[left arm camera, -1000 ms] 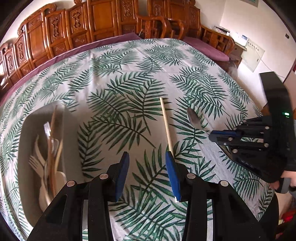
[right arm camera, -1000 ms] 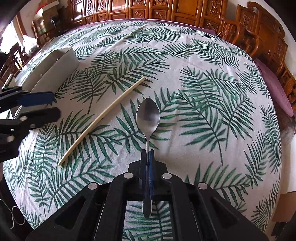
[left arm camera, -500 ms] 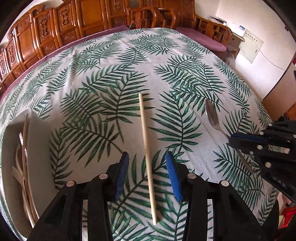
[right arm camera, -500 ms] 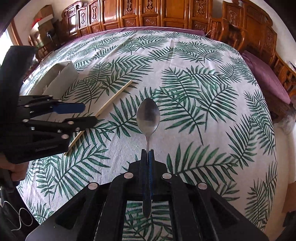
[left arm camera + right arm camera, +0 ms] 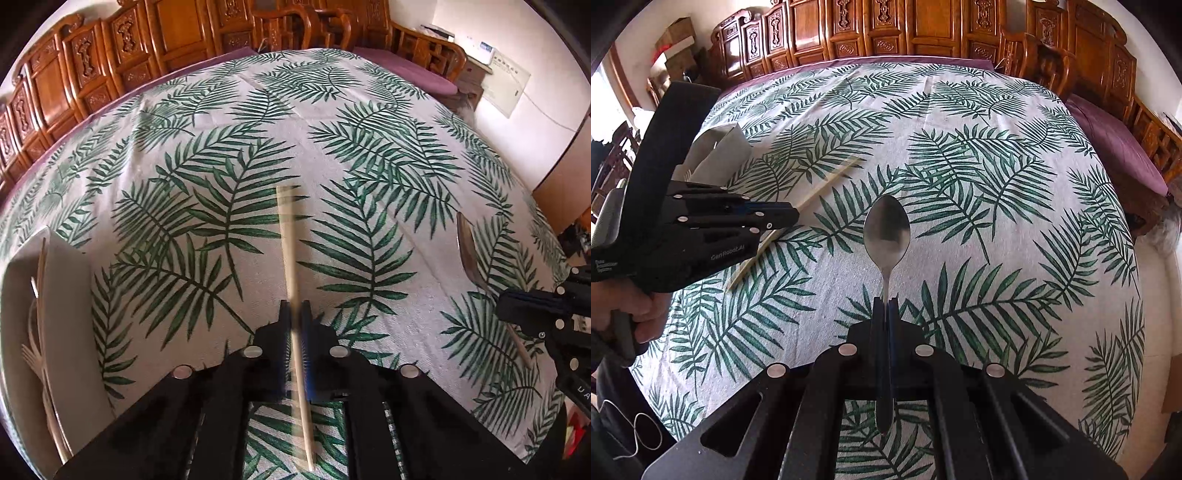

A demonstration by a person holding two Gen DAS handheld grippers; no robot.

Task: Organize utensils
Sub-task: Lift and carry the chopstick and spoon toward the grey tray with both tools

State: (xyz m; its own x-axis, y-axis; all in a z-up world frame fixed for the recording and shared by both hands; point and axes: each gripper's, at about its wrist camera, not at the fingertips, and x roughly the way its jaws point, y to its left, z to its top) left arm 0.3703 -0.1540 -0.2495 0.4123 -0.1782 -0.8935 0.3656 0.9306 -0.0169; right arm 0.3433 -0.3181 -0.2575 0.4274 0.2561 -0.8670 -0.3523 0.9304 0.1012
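Left gripper (image 5: 295, 314) clamped chopstick (image 5: 290, 251) mid-shaft, tip ahead of jaws; right gripper (image 5: 885, 302) pinched spoon (image 5: 886, 232) handle, bowl ahead; risk: thin stick pivoting or slipping when lifted.

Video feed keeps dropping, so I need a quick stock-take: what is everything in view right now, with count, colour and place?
chopstick: 1, pale wood, between the left jaws
spoon: 1, silver, handle between the right jaws
organizer tray: 1, white, table's left side, holds pale utensils
tablecloth: 1, white with green fern print, covers table
wooden chairs: several, carved brown, beyond the table
left gripper: 1, black with blue pads, shut on the chopstick
right gripper: 1, black with blue pads, shut on the spoon
hand: 1, holds the left gripper's handle
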